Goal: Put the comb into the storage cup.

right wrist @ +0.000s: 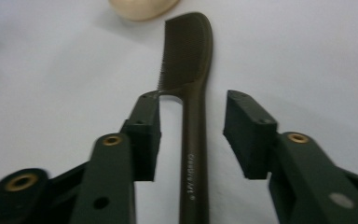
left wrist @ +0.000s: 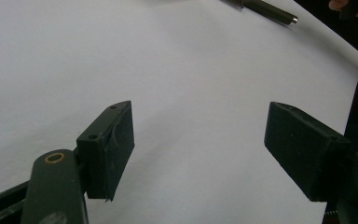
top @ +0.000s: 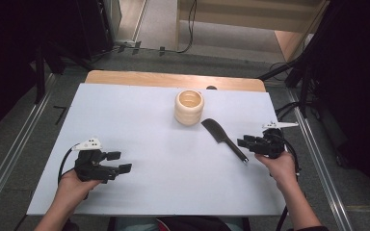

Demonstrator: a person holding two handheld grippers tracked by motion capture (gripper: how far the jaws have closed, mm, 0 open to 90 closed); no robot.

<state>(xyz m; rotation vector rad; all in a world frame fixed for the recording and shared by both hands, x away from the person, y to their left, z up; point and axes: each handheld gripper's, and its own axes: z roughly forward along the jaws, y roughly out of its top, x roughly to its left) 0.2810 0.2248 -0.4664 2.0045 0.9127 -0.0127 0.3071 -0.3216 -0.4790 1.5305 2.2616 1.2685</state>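
A cream, ribbed cup (top: 189,107) stands on the white table (top: 139,125). Beside the cup lies a dark brown comb (top: 224,138) with fine teeth. Both grippers are black.

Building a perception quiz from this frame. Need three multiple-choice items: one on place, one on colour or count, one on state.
1. Where does the comb lie?
A. inside the cup
B. on the white table, right of the cup
C. on the floor

2. What colour is the ribbed cup?
A. cream
B. red
C. blue

3. How does the right gripper stand?
A. shut on the cup
B. shut, holding nothing
C. open, jaws either side of the comb handle

Key: 1 B, the high view shows the comb flat on the table beside the cup; 2 A, its wall is pale cream; 3 C, gaps show between both jaws and the handle.
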